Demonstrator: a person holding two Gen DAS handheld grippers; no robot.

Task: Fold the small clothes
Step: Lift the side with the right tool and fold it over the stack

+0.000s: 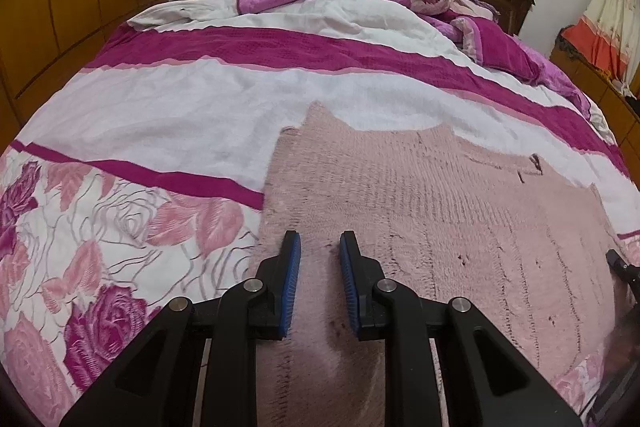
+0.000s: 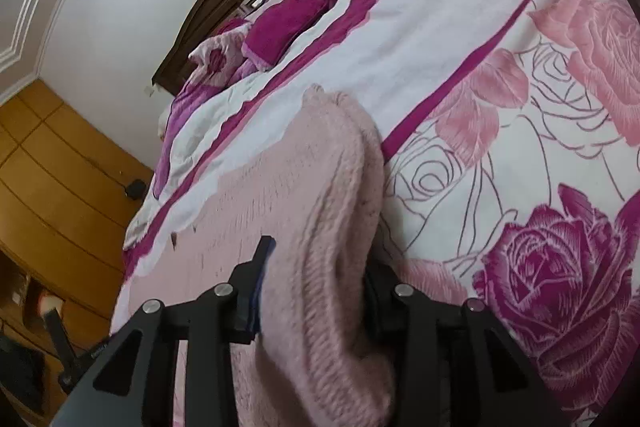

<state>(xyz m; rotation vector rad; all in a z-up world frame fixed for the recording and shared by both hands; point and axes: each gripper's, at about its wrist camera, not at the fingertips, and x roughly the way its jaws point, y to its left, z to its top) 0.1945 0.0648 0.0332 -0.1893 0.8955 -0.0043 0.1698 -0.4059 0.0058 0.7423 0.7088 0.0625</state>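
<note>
Pink knitted sweater [image 1: 440, 211] on the bed [image 1: 168, 115]: left tongs [image 1: 320, 247] pinch its near hem; right tongs [image 2: 316, 251] clamp its bunched right edge, fold heading leftward.

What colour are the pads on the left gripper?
Blue, ribbed pads on black arms, clearest in the left wrist view, above the pale pink knit garment.

Fuzzy ribbed knit sweater [image 1: 420, 195]; matt cotton bedspread [image 1: 180, 107].

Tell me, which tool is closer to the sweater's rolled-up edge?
Right. The right tool has the rolled edge of the pink knit sweater between its fingers. The left tool sits over the flat part, away from that roll.
</note>
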